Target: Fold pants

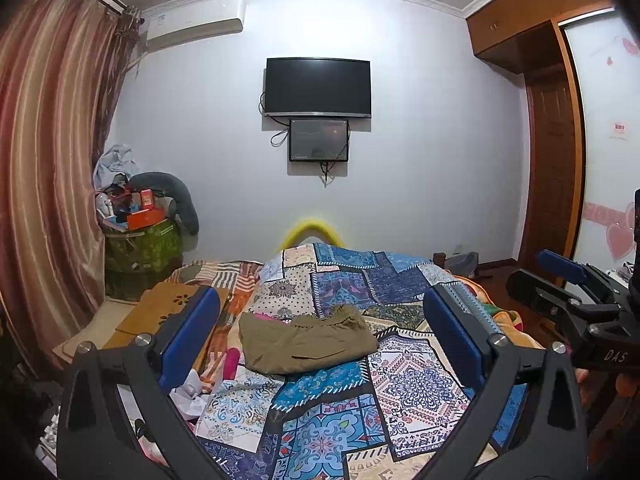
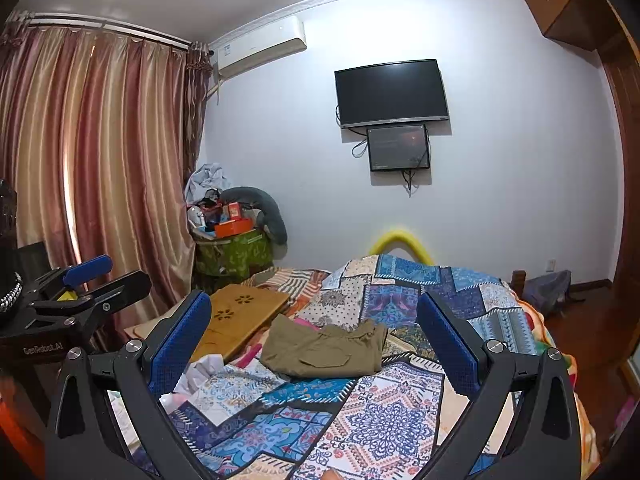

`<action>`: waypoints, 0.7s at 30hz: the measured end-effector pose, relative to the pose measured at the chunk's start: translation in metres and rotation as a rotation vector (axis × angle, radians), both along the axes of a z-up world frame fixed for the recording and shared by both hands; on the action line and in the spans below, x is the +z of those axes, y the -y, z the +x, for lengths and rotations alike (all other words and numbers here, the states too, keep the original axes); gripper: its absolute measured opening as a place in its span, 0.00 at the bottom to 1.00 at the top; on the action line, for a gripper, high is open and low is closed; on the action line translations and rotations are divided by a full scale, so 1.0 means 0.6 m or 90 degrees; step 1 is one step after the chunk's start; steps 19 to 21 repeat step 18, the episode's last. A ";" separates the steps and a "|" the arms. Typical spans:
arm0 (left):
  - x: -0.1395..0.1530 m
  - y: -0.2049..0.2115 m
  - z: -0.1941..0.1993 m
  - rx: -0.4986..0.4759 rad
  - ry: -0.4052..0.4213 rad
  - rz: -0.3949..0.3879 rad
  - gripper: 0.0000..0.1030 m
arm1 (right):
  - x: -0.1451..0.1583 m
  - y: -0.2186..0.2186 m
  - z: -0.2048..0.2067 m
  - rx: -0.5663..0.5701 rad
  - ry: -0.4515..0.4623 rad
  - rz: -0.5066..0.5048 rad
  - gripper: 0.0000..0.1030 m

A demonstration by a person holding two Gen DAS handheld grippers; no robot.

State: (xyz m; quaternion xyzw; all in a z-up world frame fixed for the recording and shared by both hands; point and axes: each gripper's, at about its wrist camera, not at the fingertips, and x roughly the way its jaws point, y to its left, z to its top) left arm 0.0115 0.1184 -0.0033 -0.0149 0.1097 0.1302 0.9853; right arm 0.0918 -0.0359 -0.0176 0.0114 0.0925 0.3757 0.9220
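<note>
Olive-brown pants (image 1: 306,340) lie folded into a compact bundle on the patchwork quilt (image 1: 360,392), waistband at the far side. They also show in the right wrist view (image 2: 326,350), a pocket flap facing up. My left gripper (image 1: 320,340) is open and empty, held back above the quilt with the pants seen between its blue pads. My right gripper (image 2: 316,344) is open and empty too, held at about the same distance. Each gripper shows at the edge of the other's view: the right (image 1: 568,280), the left (image 2: 92,276).
A wooden lap board (image 2: 236,316) lies on the bed left of the pants. White and pink clothes (image 2: 204,372) lie at the near left. A cluttered green bin (image 2: 232,252) stands by the curtain. A TV (image 2: 390,92) hangs on the far wall. A wardrobe (image 1: 552,160) stands on the right.
</note>
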 end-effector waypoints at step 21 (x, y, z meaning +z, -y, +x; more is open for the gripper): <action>-0.006 0.009 -0.002 -0.015 -0.001 0.009 1.00 | 0.002 -0.004 -0.005 -0.001 -0.003 0.004 0.99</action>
